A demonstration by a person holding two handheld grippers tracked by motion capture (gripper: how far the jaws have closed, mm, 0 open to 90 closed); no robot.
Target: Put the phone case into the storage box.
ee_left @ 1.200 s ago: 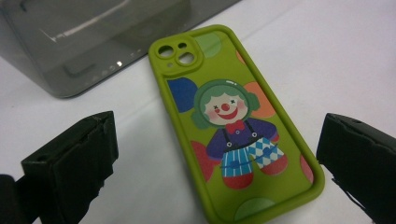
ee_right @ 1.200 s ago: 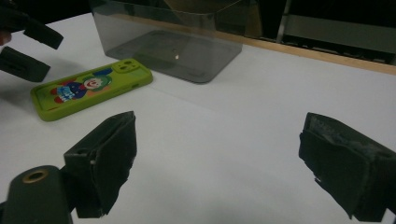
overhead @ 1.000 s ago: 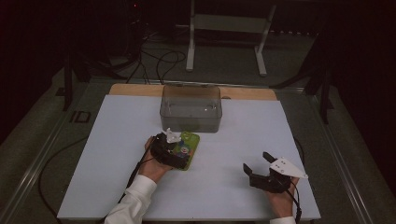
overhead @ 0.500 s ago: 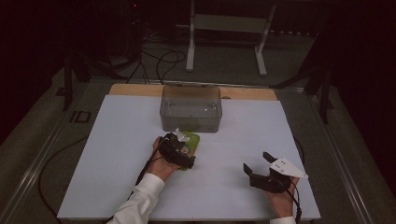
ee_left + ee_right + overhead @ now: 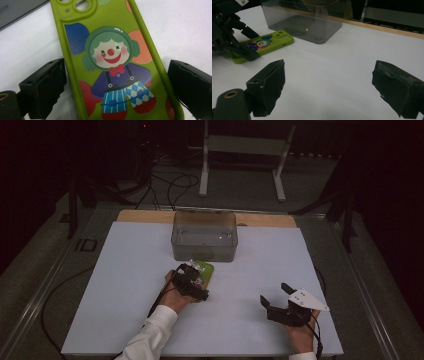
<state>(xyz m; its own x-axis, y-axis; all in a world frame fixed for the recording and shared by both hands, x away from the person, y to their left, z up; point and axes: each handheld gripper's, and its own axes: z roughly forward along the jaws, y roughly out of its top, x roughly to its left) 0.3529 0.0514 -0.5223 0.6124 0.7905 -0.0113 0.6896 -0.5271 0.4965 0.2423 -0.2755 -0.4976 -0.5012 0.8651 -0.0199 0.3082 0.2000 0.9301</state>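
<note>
Left gripper (image 5: 192, 284) sits over the green phone case (image 5: 205, 271) just in front of the clear bin (image 5: 204, 236) from above, and up close its jaws have been closing around the case (image 5: 117, 65) without quite pinching yet, so I'd squeeze both long edges squarely.

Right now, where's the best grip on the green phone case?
Across its two long edges near the lower end, from straight above. The case lies flat, too wide lengthwise, and the left gripper already straddles it there, jaws closing in.
</note>
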